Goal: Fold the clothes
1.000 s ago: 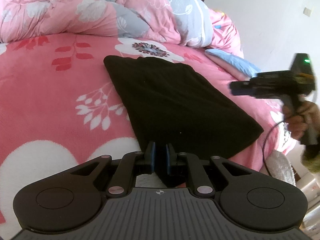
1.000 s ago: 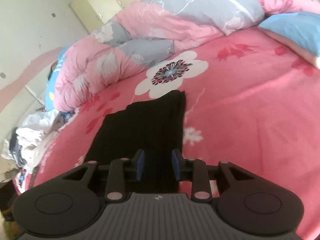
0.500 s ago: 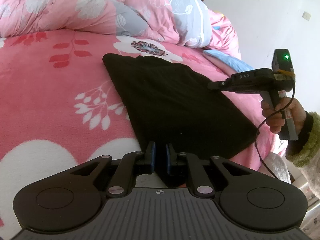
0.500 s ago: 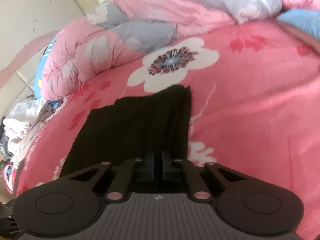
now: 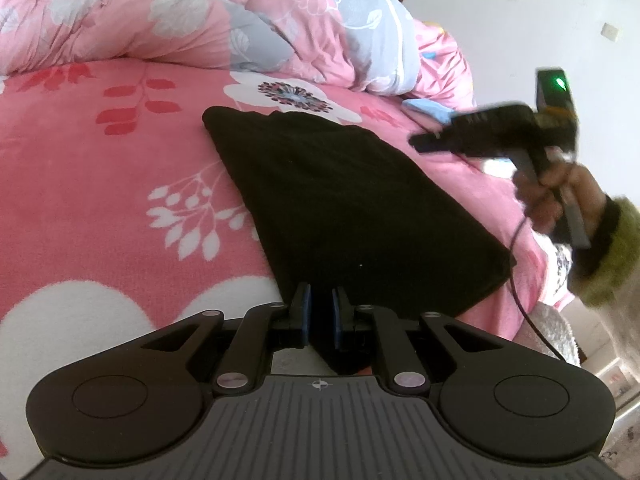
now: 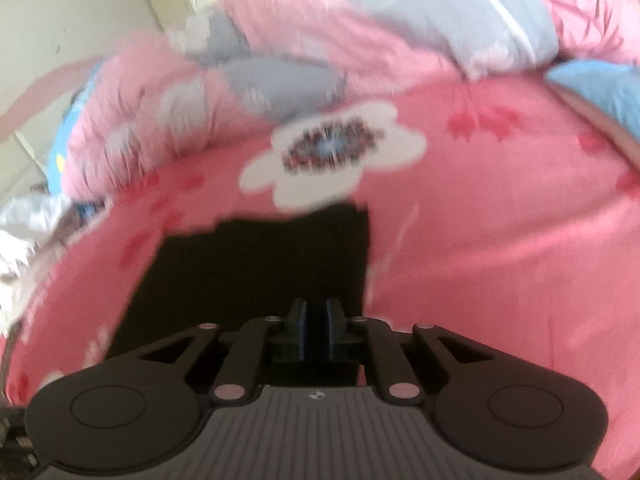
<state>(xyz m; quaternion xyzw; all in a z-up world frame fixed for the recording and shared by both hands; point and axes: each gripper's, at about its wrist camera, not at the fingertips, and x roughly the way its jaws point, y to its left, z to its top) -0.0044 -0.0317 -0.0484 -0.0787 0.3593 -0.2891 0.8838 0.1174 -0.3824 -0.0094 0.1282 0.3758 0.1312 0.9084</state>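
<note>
Both grippers pinch the near edge of the black garment [image 5: 344,208]: the left gripper [image 5: 320,312] at its near corner, the right gripper [image 6: 316,322] (view blurred) likewise narrowed on dark cloth. Flat on the pink floral bedspread [image 5: 100,168], the garment lies just short of the white flower print [image 5: 288,94].

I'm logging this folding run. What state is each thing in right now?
Black garment: folded into a flat shape, lying on the bed.
Left tool: nearly closed on a near edge of the garment.
Right tool: fingers nearly together; in the left view it is lifted clear above the bed; grip unclear.
Quilt: bunched up at the far side.
Bedsheet: spread flat.
</note>
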